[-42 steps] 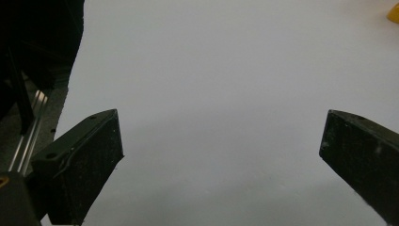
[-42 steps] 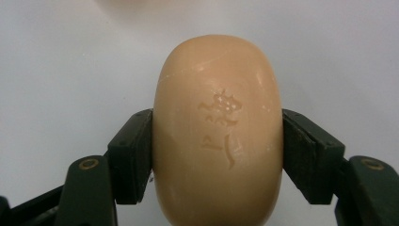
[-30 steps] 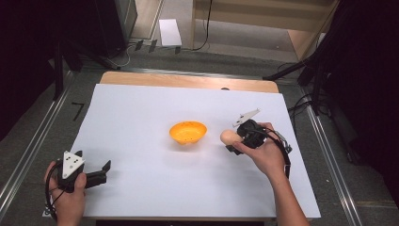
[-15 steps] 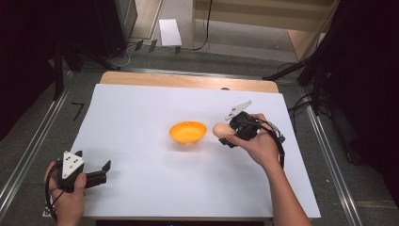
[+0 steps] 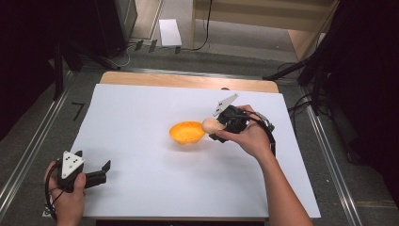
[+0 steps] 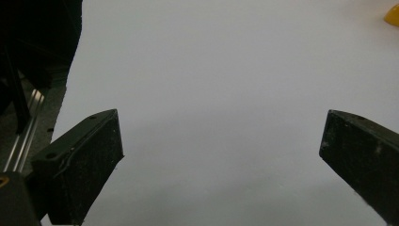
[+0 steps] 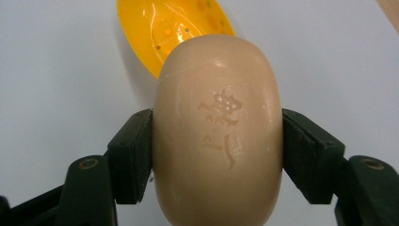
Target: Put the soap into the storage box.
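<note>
A smooth, oval, beige bar of soap (image 7: 217, 132) is being gripped across its short sides by the right gripper (image 5: 225, 126), long axis pointing ahead toward the shallow orange plastic dish (image 5: 187, 132) lying just beyond, while the left gripper (image 5: 94, 174) is being held open well apart.

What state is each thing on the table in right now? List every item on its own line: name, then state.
Soap bar: clamped between the right gripper's jaws, lifted beside the bowl.
Orange bowl: upright on the white sheet, nothing in it.
Right gripper: shut on the soap bar.
Left gripper: open, holding nothing.
</note>
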Tool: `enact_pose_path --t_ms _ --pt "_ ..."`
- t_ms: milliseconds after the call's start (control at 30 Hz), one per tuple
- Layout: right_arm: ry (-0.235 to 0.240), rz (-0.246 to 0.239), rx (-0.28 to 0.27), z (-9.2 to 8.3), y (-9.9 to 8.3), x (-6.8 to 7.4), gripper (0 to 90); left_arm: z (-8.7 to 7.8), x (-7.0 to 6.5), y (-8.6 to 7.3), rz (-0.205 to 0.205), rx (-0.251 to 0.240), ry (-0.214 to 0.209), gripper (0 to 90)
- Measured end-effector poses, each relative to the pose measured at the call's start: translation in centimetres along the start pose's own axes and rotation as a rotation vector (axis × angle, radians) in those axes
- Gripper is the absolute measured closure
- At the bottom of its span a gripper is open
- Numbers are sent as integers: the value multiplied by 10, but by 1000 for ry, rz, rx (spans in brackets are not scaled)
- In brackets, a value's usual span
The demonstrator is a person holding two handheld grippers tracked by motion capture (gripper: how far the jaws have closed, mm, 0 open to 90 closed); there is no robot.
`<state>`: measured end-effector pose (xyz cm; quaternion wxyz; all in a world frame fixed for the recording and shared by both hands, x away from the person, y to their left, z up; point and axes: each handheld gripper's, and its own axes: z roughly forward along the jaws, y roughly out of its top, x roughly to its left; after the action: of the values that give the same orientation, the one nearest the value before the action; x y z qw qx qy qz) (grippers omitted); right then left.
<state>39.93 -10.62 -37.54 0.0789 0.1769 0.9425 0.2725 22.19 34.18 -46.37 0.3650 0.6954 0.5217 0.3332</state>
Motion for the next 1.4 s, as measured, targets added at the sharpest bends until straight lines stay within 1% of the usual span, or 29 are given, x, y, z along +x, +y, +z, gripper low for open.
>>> enact_pose_path --t_ms 67,133,300,400,467,533,567,667,733,1033,1067,1100,1167,1400 --pt "3 -20 6 2 5 0 332 0 0 0 0 0 -1 3" --pt "10 -28 -8 3 9 -1 331 0 0 0 -1 1 -1 3" --pt "26 -70 -13 6 18 -1 331 0 0 0 -1 -1 -1 2" --pt "31 -104 -17 10 23 -1 331 0 0 0 -2 -1 -2 3" --pt "32 -135 -3 13 26 -1 331 0 0 0 -1 -1 -3 3" --pt "31 -149 -5 15 29 -1 331 0 0 0 -2 1 -3 3" --pt "39 -155 -7 16 30 -1 331 0 0 0 -3 1 -3 3" --pt "58 -192 -11 18 35 0 331 0 0 0 -2 1 -3 3" --pt "72 -204 -19 20 39 0 331 0 0 0 -2 1 -4 3" --pt "102 -252 7 33 51 3 331 0 0 0 -3 0 -6 3" --pt "108 -269 11 34 52 4 331 0 0 0 -3 -1 -7 3" --pt "107 -278 16 35 54 4 331 0 0 0 -4 -1 -7 3" --pt "120 -290 17 37 57 4 331 0 0 0 -4 -1 -7 3" --pt "136 -330 61 48 67 4 331 0 1 0 -6 0 -8 3"
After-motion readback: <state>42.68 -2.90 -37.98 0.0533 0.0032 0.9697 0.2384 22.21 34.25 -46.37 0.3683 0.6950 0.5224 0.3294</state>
